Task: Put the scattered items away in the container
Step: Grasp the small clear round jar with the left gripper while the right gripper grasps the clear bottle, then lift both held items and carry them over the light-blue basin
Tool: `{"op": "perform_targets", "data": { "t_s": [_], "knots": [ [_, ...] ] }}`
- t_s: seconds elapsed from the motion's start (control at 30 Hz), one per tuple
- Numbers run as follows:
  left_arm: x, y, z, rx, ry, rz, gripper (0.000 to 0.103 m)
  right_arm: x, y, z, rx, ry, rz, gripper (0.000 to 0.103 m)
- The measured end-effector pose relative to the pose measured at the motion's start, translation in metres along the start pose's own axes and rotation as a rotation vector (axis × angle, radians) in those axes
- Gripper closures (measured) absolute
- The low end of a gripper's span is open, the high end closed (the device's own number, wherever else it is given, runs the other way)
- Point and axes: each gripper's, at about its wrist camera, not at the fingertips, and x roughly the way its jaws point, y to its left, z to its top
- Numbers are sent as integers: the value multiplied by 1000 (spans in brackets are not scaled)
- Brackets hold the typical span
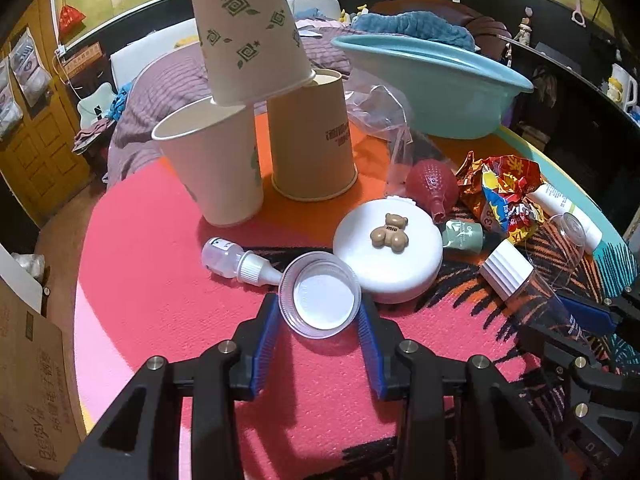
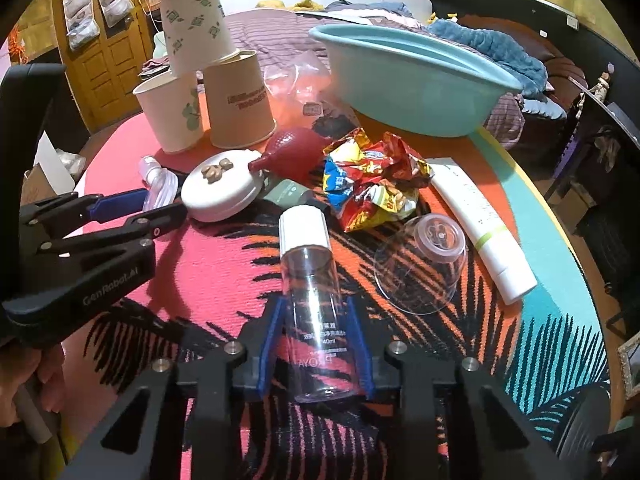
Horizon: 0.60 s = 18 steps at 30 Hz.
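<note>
here the right tongs [image 2: 316, 334] clamp the clear bottle [image 2: 310, 300], lying lengthwise, white cap pointing away toward the basin [image 2: 400, 80].

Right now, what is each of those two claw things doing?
Left gripper: closed around a small clear plastic dish.
Right gripper: closed on a clear bottle with a white cap.

Clear bottle [image 2: 310, 280] between gripper [image 2: 318, 336] pads
</note>
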Motion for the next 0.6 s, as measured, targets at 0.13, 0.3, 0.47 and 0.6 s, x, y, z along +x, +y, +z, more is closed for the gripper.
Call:
{"op": "perform_targets", "data": {
  "t_s": [0.13, 0.3, 0.47, 0.6],
  "knots": [
    [-3, -2, 1, 14, -19, 15, 61, -4, -2, 1, 13, -12, 23, 69],
    [-7, -2, 4, 18, -34, 34, 61, -10, -2, 2, 20, -29, 49, 71],
    [-9, -2, 3, 23, -41, 40, 61, -13, -3, 2, 22, -32, 61, 71],
    [-8, -7, 6, 17, -45, 44, 61, -16, -5, 2, 24, -36, 79, 71]
  ]
}}
